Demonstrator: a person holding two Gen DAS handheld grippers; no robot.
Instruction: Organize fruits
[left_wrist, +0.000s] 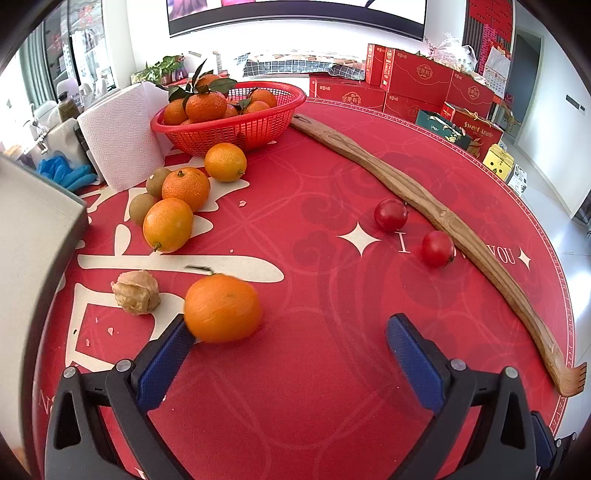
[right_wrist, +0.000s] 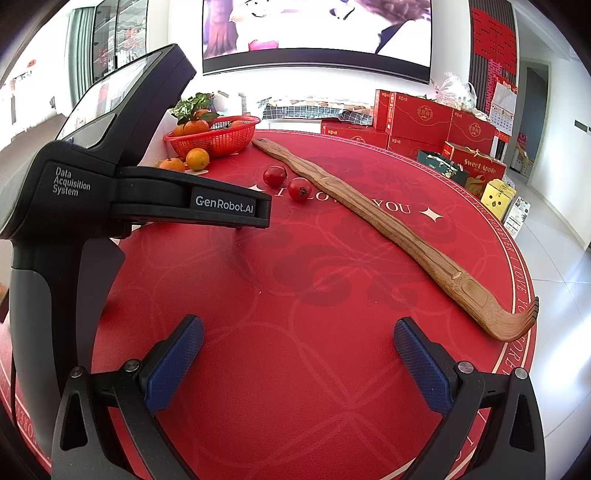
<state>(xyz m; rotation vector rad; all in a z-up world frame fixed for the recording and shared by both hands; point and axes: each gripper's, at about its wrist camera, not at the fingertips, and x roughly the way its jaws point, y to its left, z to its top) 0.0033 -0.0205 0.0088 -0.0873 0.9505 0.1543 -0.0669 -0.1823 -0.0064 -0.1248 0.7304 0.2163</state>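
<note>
In the left wrist view my left gripper (left_wrist: 291, 343) is open just above the red table mat (left_wrist: 314, 387). A blurred orange (left_wrist: 221, 308) lies at the tip of its left finger (left_wrist: 166, 362), outside the jaws. A papery husk fruit (left_wrist: 136, 292) lies to its left. Further back are three loose oranges (left_wrist: 168, 224), two brown-green fruits (left_wrist: 141, 207) and a red basket (left_wrist: 236, 134) of leafy tangerines. Two cherry tomatoes (left_wrist: 390, 215) sit mid-right. My right gripper (right_wrist: 299, 350) is open over bare mat, with the tomatoes (right_wrist: 274, 176) and basket (right_wrist: 218, 142) far ahead.
A long wooden back scratcher (left_wrist: 443, 221) runs diagonally across the right of the mat to its front edge. A paper towel roll (left_wrist: 122, 136), blue gloves (left_wrist: 64, 171) and a grey box (left_wrist: 33, 240) stand at the left. The left device's black housing (right_wrist: 110, 192) fills the right view's left side.
</note>
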